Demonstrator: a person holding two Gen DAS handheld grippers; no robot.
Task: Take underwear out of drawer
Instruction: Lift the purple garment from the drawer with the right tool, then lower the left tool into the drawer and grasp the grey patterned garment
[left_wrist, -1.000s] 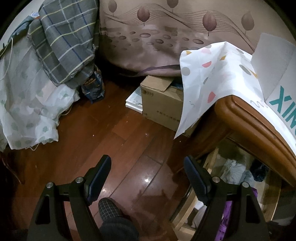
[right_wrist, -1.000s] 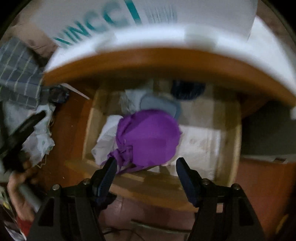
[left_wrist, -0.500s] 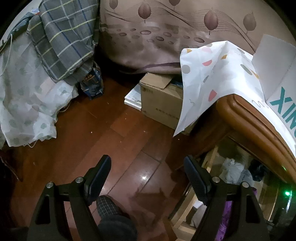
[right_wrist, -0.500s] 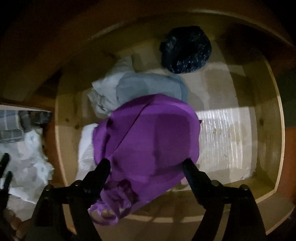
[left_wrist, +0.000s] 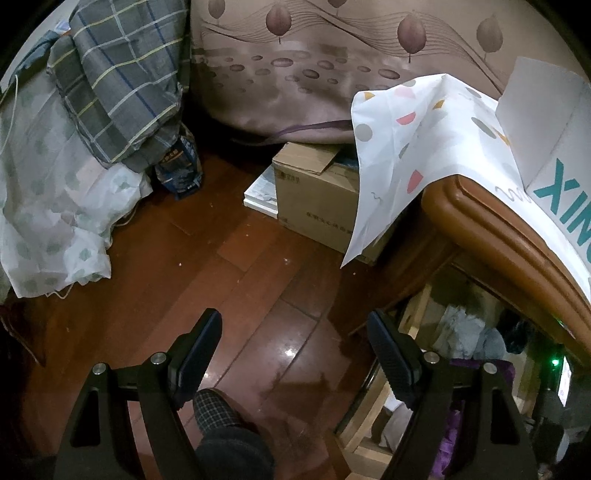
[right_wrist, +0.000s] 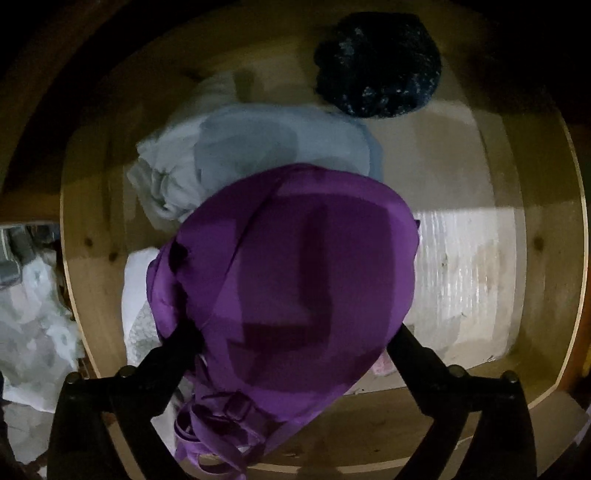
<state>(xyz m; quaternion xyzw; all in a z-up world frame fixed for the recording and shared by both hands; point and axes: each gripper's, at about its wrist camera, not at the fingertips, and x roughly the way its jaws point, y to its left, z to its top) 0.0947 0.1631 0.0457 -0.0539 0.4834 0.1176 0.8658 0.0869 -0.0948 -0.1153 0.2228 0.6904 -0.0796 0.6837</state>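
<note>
The open wooden drawer (right_wrist: 546, 258) holds a purple satin undergarment (right_wrist: 295, 258) with straps, lying on top of the pile. My right gripper (right_wrist: 293, 332) points almost straight down over it. Its fingers stand wide apart on either side of the purple fabric, which hides both tips. A light blue garment (right_wrist: 266, 140) lies behind the purple one, with a dark blue bundle (right_wrist: 376, 62) at the far right. My left gripper (left_wrist: 293, 325) hangs open over the floor, nothing between its fingers. The drawer (left_wrist: 413, 306) and the purple fabric (left_wrist: 454, 435) show at the lower right of the left wrist view.
A wooden nightstand top (left_wrist: 480, 221) overhangs the drawer, draped with a patterned white cloth (left_wrist: 406, 147). A cardboard box (left_wrist: 317, 199) stands beside it on the wooden floor (left_wrist: 221, 277). Plaid bedding (left_wrist: 118, 92) hangs at the left. A person's slippered foot (left_wrist: 218, 410) is beneath my left gripper.
My right gripper has come down from above the nightstand into the drawer and its fingers have spread wider, now straddling the purple garment. The left gripper has stayed where it was.
</note>
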